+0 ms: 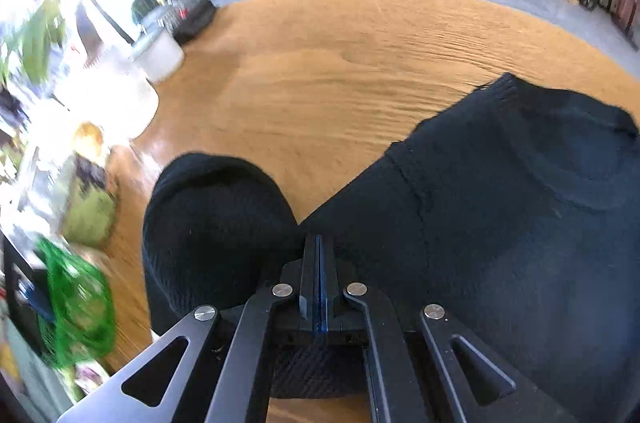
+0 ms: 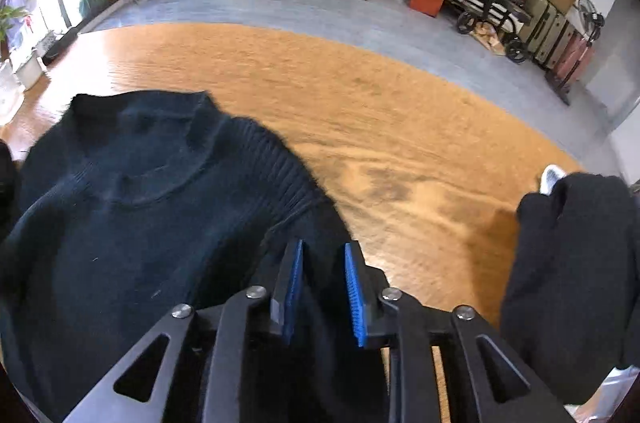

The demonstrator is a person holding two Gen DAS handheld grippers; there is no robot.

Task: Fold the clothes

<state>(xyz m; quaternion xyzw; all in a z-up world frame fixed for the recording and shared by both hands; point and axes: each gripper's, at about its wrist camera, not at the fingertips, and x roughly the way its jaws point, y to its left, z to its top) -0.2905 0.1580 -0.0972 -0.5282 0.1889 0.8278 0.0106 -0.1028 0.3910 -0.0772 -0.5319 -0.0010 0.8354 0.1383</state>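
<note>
Dark knit sweater lies spread on the wooden surface, filling the lower left of the right wrist view, collar toward the upper left; in the left wrist view it covers the lower right, with one sleeve bunched into a rounded lump at lower centre-left. Risk, as judged: the left tongs appear to pinch only a thin bite of knit where sleeve meets body, so a quick lift could let it slip, or drag the whole body and skew the fold. The loose knit may also stretch and sag rather than crease cleanly. The right tongs sit over the sweater's shoulder edge without a grip, so that side would trail if only one side lifts. Left tongs: fingers pressed together, blue pads meeting, apparently clamped on sweater fabric at the sleeve junction. Right tongs: parted a moderate way, blue pads showing, dark fabric visible in the gap but nothing squeezed. A second dark cloth piece hangs at the right edge, identity unclear.
</note>
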